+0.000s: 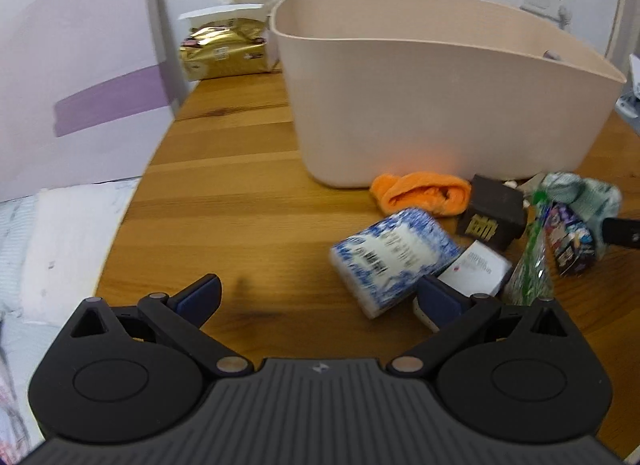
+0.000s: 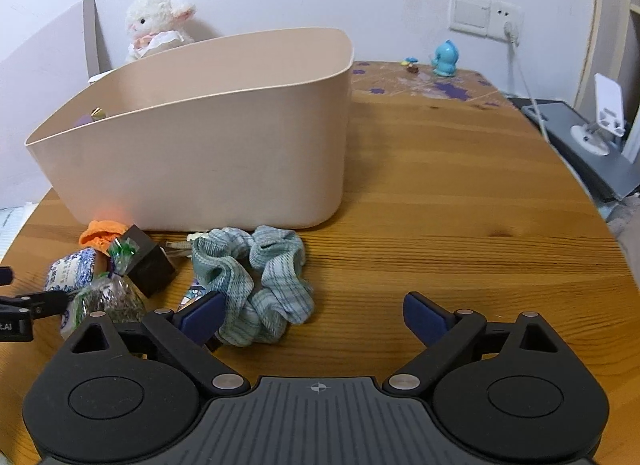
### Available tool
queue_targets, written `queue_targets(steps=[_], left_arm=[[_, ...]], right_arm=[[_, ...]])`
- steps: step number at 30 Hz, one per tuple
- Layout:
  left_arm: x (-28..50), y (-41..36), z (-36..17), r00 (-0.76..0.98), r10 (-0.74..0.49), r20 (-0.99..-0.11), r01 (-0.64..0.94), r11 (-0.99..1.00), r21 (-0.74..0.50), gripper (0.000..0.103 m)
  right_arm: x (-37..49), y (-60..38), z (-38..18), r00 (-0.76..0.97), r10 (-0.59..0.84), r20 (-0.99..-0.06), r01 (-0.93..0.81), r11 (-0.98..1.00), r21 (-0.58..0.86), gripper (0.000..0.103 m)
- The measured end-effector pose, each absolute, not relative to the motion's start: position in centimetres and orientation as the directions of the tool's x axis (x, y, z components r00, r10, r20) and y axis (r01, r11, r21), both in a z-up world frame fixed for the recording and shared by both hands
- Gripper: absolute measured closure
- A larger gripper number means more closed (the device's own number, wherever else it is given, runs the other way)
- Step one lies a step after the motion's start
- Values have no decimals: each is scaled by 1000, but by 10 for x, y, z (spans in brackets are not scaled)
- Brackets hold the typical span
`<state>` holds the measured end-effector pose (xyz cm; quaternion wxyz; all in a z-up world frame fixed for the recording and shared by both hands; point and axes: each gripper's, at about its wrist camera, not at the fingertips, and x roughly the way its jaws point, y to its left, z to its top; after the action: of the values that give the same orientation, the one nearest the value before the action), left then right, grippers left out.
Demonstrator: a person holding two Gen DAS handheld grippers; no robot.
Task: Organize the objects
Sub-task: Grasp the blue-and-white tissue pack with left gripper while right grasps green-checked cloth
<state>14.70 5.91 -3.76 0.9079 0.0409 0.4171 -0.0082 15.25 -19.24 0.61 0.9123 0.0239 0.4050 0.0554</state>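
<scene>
matt plastic bin (image 2: 224,145), wood table (image 2: 440,205), perhaps cloth scrunchie (image 2: 256,281)

The worktop (image 2: 440,193) is shown in warm honey-brown wood grain, with purple flower shapes printed at its far corner. The bin (image 2: 208,153) is coloured a plain pale peach. An orange cloth (image 1: 422,193), a blue-and-white patterned packet (image 1: 390,257) and a dark brown box (image 1: 494,213) with gold lettering are seen beside it. The scrunchie (image 2: 260,281) is patterned in faded teal-and-white plaid. Each tool is black with navy-blue pads (image 2: 202,317).
</scene>
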Motion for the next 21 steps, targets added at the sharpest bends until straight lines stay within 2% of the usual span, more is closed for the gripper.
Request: queue_targets(steps=[5, 8, 10, 11, 12, 13, 15, 16, 19, 21], left_arm=[[165, 55, -42, 650, -34, -759, 95, 995, 37, 0], [174, 50, -49, 633, -49, -772, 121, 992, 37, 0], [177, 47, -53, 629, -62, -775, 135, 990, 31, 0], [177, 47, -54, 632, -75, -771, 142, 990, 20, 3], [177, 47, -54, 637, -87, -766, 149, 989, 11, 5], [175, 46, -53, 645, -97, -758, 160, 987, 11, 13], [173, 44, -51, 652, -120, -748, 188, 982, 6, 25], [172, 42, -49, 654, -128, -746, 200, 980, 7, 33], [170, 39, -47, 645, -134, -752, 212, 977, 8, 44], [166, 39, -45, 638, -133, -759, 210, 978, 5, 50]], right_arm=[[162, -186, 2, 650, 160, -743, -107, 987, 119, 8], [168, -184, -2, 637, 176, -751, -114, 984, 134, 18], [170, -185, -5, 624, 205, -754, -121, 979, 165, 29], [169, -185, -5, 626, 209, -751, -124, 978, 168, 31], [169, -185, -4, 628, 210, -749, -128, 978, 167, 44], [168, -184, -4, 629, 215, -748, -134, 977, 168, 55], [166, -184, -4, 626, 232, -745, -148, 973, 179, 68], [166, -183, -4, 626, 237, -743, -153, 972, 180, 72], [160, -181, -3, 631, 236, -739, -169, 972, 165, 82], [156, -181, 0, 637, 239, -733, -175, 971, 164, 85]])
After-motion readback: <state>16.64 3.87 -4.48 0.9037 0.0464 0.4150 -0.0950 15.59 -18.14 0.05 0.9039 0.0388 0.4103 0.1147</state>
